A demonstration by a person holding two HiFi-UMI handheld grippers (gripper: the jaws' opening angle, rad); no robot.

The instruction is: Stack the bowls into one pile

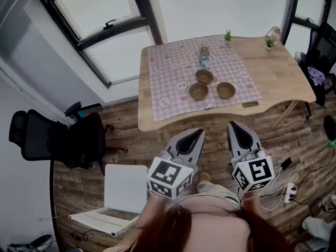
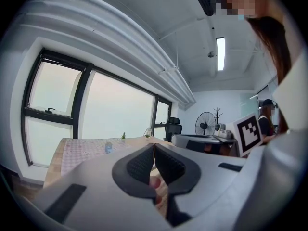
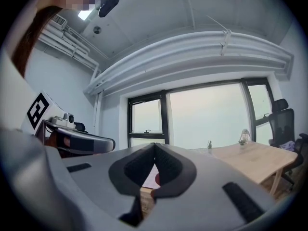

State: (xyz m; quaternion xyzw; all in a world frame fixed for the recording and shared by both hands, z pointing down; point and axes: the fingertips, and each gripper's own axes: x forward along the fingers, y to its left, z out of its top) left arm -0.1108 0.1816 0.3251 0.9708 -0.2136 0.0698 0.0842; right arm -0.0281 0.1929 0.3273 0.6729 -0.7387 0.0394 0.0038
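Three brown bowls sit apart on the pink checked cloth (image 1: 173, 75) of the wooden table (image 1: 278, 72): one at the back (image 1: 205, 76), one at front left (image 1: 198, 91), one at front right (image 1: 226, 90). My left gripper (image 1: 197, 133) and right gripper (image 1: 236, 125) hang over the floor short of the table's near edge, both shut with nothing between the jaws. In the left gripper view the jaw tips (image 2: 153, 146) meet, with the table low and far behind. The right gripper (image 3: 154, 146) looks the same in its own view.
A glass jar (image 1: 204, 57) stands on the cloth behind the bowls. Two small plants (image 1: 228, 35) (image 1: 270, 43) and a bottle (image 1: 274, 33) line the table's far edge. A black office chair (image 1: 63, 138) and a white laptop-like slab (image 1: 125, 187) are on the floor left; cables right.
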